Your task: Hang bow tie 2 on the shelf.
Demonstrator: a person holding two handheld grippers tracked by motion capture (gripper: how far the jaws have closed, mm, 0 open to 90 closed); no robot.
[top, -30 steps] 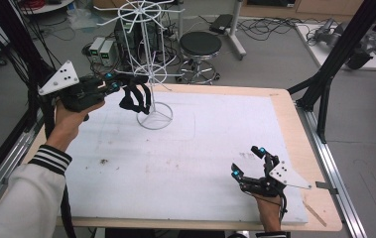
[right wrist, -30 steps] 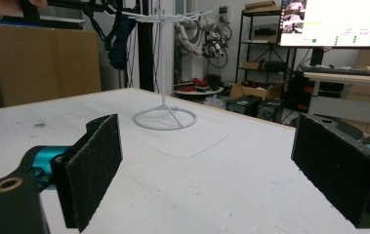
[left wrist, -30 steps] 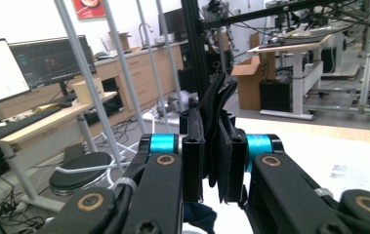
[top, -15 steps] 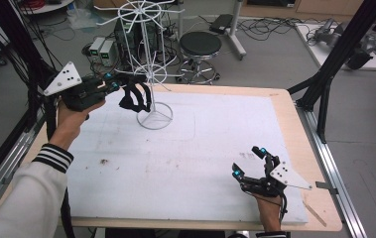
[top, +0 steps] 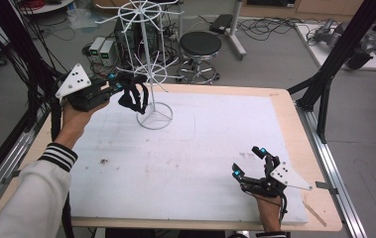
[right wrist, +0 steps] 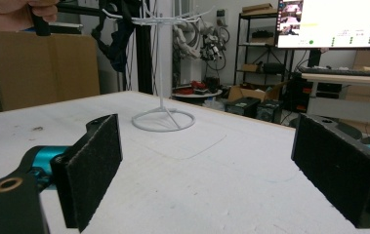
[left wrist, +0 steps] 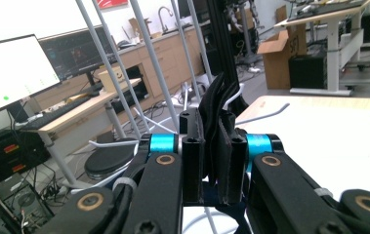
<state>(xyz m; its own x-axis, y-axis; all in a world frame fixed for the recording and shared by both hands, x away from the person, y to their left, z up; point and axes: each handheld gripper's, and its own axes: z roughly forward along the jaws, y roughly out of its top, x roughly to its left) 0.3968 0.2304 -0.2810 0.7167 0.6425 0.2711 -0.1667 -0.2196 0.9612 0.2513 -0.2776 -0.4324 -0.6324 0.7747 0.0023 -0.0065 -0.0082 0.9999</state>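
Black strap (top: 133, 96) hangs in a loop from the left hand-held gripper (top: 117, 87), raised above the desk (top: 275, 106) right beside the white wire rack (top: 148, 59). In the high view its long axis runs roughly top to bottom, drooping below the jaws, just beside the rack's central pole. The left gripper view brings out what the high view cannot: the jaws pressed together on folded layers of the strap (left wrist: 216, 126), whose free end rises past the pads, with a white rack arm right behind it. The right gripper view looks across the desk at the rack's ring base (right wrist: 163, 119), with the strap (right wrist: 116, 44) dangling at upper left. The right hand-held gripper (top: 251, 161) rests low near the desk's front edge, jaws spread wide with nothing between them.
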